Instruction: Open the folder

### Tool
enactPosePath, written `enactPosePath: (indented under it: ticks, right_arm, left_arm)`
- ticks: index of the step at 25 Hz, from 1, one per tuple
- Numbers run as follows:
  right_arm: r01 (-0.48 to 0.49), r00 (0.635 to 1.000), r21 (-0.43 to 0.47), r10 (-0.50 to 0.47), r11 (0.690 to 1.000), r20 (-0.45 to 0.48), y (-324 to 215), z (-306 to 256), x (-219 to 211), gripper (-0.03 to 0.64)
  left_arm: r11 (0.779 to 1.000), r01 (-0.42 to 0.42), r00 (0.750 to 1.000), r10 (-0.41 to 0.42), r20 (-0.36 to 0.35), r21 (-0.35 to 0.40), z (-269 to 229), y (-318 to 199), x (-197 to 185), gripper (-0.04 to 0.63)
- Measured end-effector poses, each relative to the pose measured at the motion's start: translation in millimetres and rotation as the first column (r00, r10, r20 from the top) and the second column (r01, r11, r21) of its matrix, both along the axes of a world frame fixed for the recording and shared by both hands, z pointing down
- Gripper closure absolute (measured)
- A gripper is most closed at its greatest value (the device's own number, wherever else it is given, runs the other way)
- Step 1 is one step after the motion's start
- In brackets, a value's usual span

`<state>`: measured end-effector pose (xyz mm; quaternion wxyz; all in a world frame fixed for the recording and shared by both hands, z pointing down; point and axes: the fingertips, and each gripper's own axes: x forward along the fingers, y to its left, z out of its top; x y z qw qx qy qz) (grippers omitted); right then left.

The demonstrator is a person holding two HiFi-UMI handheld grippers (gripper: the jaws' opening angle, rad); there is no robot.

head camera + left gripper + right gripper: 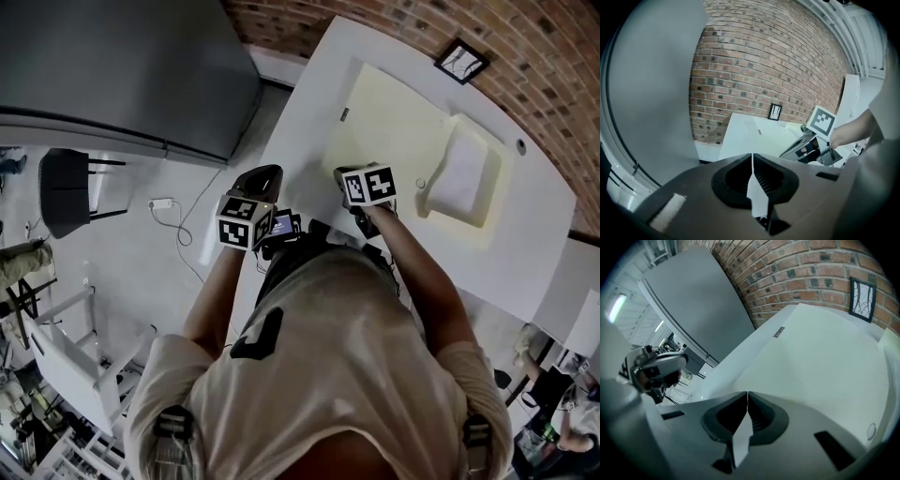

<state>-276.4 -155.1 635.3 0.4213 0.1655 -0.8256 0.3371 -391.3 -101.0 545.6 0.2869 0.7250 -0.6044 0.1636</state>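
While the flat pale-yellow folder [394, 131] lies closed mid-way across the white table [302, 111], it looks light, thin, floppy and slick; best hold is its flap edge. Left gripper [752, 157] and right gripper [747, 394] jaws are pressed together, empty, at the table's near edge.

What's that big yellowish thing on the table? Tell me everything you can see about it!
It is a pale yellow folder, flat like thin plastic or card, and it looks closed, lying on the white table. A lighter flap or sheet sits on its right part, with a small round button beside it. The right gripper hangs by its nearest edge, shut and empty.
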Motion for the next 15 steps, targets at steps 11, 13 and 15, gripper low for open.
enactPosePath:
  ticks: [11,13,15]
  right_arm:
    - [-0.101,0.986,0.044,0.095,0.994,0.136,-7.7,-58.6,14.6,0.611]
    - [-0.127,0.981,0.057,0.117,0.990,0.154,-9.8,-68.5,18.8,0.611]
    - [-0.155,0.974,0.063,0.142,0.986,0.174,-11.3,-77.3,24.5,0.611]
  left_arm:
    - [0.996,-0.088,0.996,0.088,-0.003,0.028,-4.6,-26.5,20.9,0.583]
    - [0.994,-0.108,0.994,0.108,0.014,0.026,-3.4,-27.1,25.6,0.583]
    - [0.993,-0.119,0.993,0.119,0.007,0.025,-3.5,-26.4,31.5,0.583]
